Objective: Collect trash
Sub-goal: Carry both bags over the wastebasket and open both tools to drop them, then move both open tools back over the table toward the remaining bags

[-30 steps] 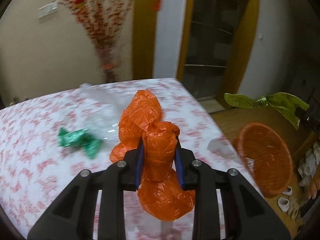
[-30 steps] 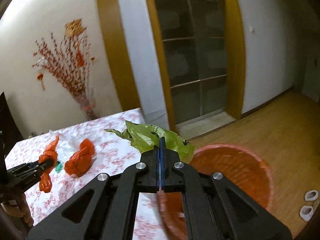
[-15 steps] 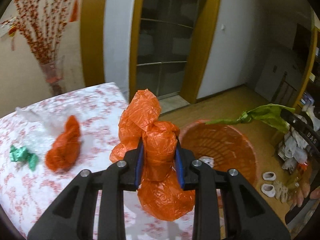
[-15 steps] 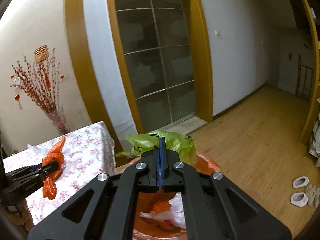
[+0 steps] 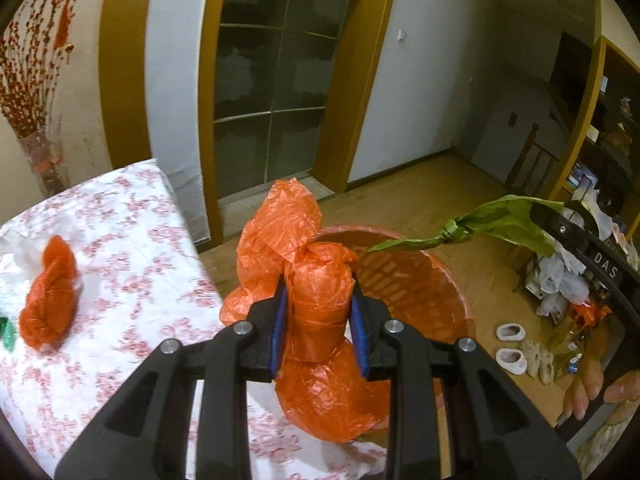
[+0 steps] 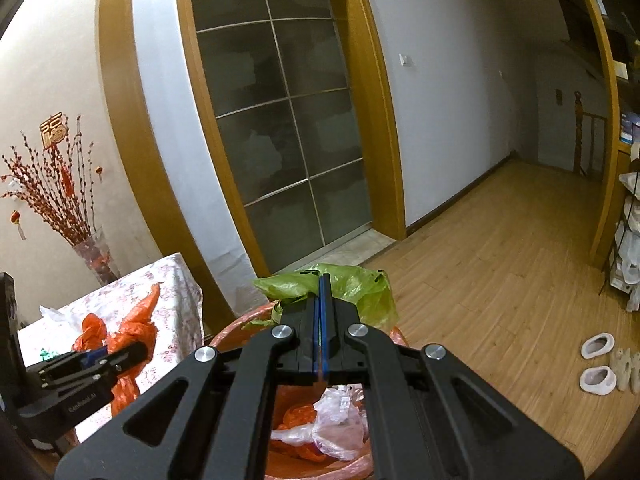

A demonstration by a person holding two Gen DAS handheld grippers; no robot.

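Observation:
My left gripper (image 5: 319,320) is shut on a crumpled orange plastic bag (image 5: 304,280), held over the table's right edge beside the orange basket (image 5: 416,292). My right gripper (image 6: 322,316) is shut on a green plastic bag (image 6: 352,286), held above the basket (image 6: 232,330), which holds clear and orange plastic (image 6: 332,428). The green bag (image 5: 504,224) and right gripper body also show in the left wrist view. A second orange bag (image 5: 50,292) lies on the table, also showing in the right wrist view (image 6: 90,330).
The table has a white cloth with red flowers (image 5: 128,240). A green wrapper (image 5: 6,332) lies at its left edge. A vase of red branches (image 6: 94,258) stands at the table's back. White slippers (image 6: 598,360) and bags sit on the wooden floor at right.
Both grippers swung right, from the table toward the basket. The left gripper now holds the orange bag beside the basket rim. The right gripper has the green bag over the basket.

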